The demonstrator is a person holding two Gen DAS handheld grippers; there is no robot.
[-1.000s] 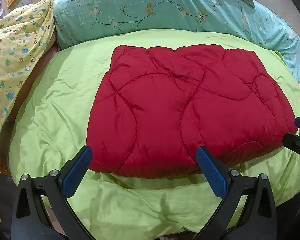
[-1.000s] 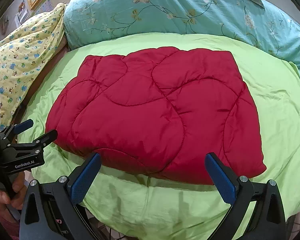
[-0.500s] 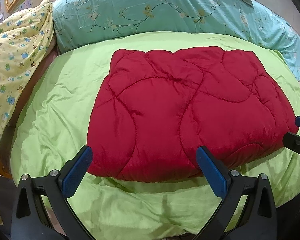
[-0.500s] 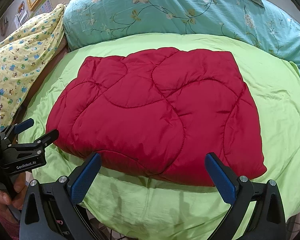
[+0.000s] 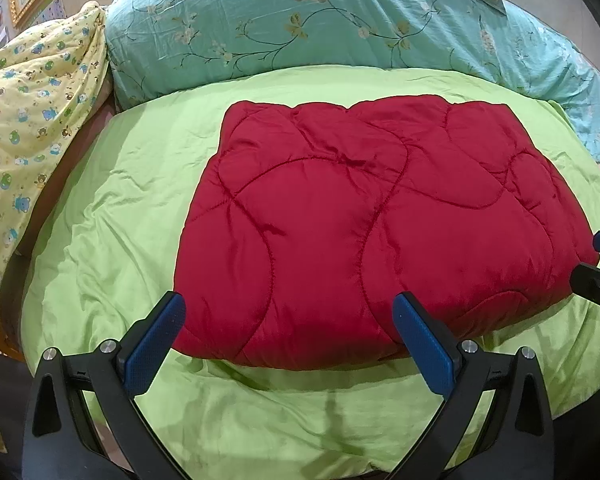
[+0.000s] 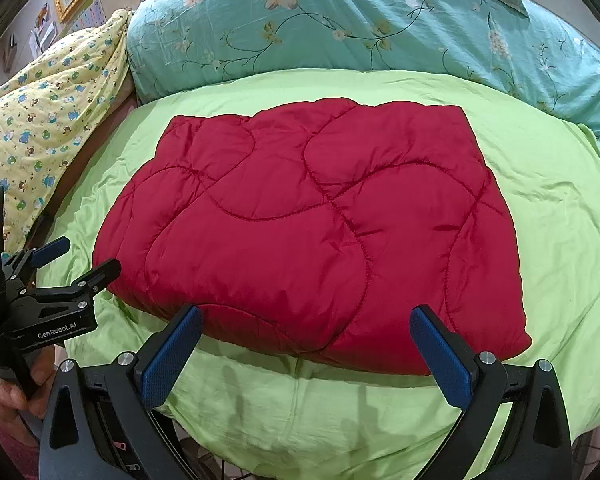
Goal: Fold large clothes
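1. Bedding fills both views: a lime-green sheet covers the mattress, one teal floral pillow lies along the far edge, and one yellow bear-print cloth is bunched at the far left corner.
2. One red quilted garment lies in the middle of the green sheet, folded into a thick, roughly rectangular bundle with its near edge toward the person; it looks like a padded jacket, though no sleeves or collar show.
3. Its flat, squared lie suggests the folding is largely done, and the open bed around it gives room for any last fold or smoothing.
4. Two grippers are present. The left gripper is spread wide with nothing between its blue pads, poised just short of the bundle's near left part.
5. The right gripper is likewise wide apart and empty, hanging before the bundle's near right part; neither touches the fabric.
6. Each gripper shows at the edge of the other's view, flanking the bundle's near corners, a sensible stance for lifting both together.
7. One hand is visible gripping the left tool's handle.
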